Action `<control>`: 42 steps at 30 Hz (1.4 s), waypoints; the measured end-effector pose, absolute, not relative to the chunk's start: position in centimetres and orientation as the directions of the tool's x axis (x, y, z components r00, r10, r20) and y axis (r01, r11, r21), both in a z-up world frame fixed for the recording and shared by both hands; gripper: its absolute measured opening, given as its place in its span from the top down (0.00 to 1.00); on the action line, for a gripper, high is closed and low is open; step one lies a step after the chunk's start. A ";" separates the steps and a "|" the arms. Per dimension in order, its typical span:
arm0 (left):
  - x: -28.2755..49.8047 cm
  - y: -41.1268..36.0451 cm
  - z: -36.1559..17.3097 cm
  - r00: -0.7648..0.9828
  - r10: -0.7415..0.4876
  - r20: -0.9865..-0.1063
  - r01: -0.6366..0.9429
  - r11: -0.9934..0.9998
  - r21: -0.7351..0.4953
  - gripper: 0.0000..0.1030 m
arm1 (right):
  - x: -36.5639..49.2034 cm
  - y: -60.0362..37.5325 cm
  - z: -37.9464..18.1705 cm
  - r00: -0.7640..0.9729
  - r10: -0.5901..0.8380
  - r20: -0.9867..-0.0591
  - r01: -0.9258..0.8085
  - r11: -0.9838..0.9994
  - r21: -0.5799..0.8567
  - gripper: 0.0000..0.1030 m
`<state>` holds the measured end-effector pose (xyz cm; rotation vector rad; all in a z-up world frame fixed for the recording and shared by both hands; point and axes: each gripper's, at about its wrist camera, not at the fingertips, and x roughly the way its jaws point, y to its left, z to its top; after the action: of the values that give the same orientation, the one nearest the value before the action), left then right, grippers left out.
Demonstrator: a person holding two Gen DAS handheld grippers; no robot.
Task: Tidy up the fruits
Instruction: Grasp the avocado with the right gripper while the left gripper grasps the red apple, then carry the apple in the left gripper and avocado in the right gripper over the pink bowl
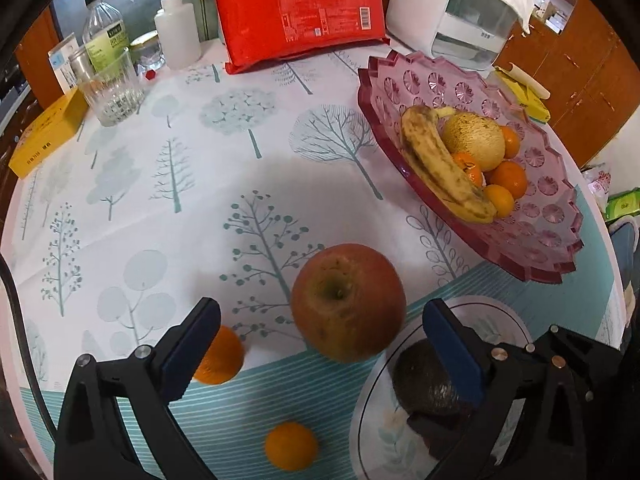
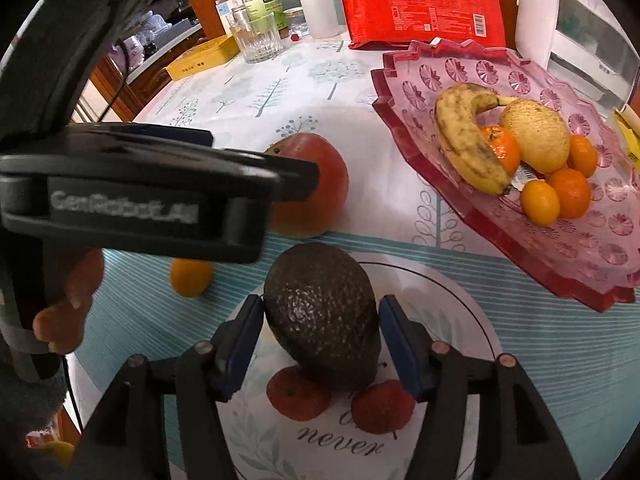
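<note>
A red apple [image 1: 347,301] sits on the tablecloth between the fingers of my open left gripper [image 1: 320,344]; it also shows in the right wrist view [image 2: 320,188]. Two small oranges [image 1: 222,356] [image 1: 291,446] lie near the front edge. A pink glass bowl [image 1: 532,248] holds a banana [image 1: 438,164], a melon-like fruit [image 1: 476,140] and several small oranges. My right gripper [image 2: 320,340] is shut on a dark avocado [image 2: 324,312] over a white plate [image 2: 460,320] with two red fruits [image 2: 298,398] [image 2: 382,408].
At the back stand a red packet [image 1: 300,8], a white appliance [image 1: 440,4], a squeeze bottle [image 1: 178,32], a glass [image 1: 110,88], a bottle [image 1: 104,24] and a yellow box [image 1: 48,136]. The left gripper's body [image 2: 140,192] crosses the right wrist view.
</note>
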<state>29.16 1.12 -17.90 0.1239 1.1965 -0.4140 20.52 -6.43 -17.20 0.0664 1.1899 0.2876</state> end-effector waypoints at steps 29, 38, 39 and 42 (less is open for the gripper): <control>28.1 -0.3 -17.4 0.337 -0.180 -0.924 0.339 0.939 -0.060 0.36 | 18.8 -9.3 -15.8 0.404 0.279 -0.871 -0.172 0.959 0.227 0.43; 25.2 2.1 -11.9 0.404 -0.173 -0.898 0.301 0.952 -0.049 0.36 | 17.3 -9.3 -12.4 0.475 0.284 -0.833 -0.182 0.958 0.222 0.43; 25.0 2.2 -11.4 0.409 -0.177 -0.895 0.303 0.952 -0.050 0.36 | 17.1 -9.3 -12.0 0.485 0.284 -0.827 -0.182 0.958 0.222 0.43; 24.0 2.4 -9.5 0.429 -0.192 -0.883 0.315 0.948 -0.053 0.36 | 16.4 -9.6 -10.2 0.515 0.286 -0.808 -0.181 0.958 0.223 0.43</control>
<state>24.03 2.39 -9.48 0.1267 1.0830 -0.3171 16.39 -9.63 -10.22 0.1155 0.9919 0.2811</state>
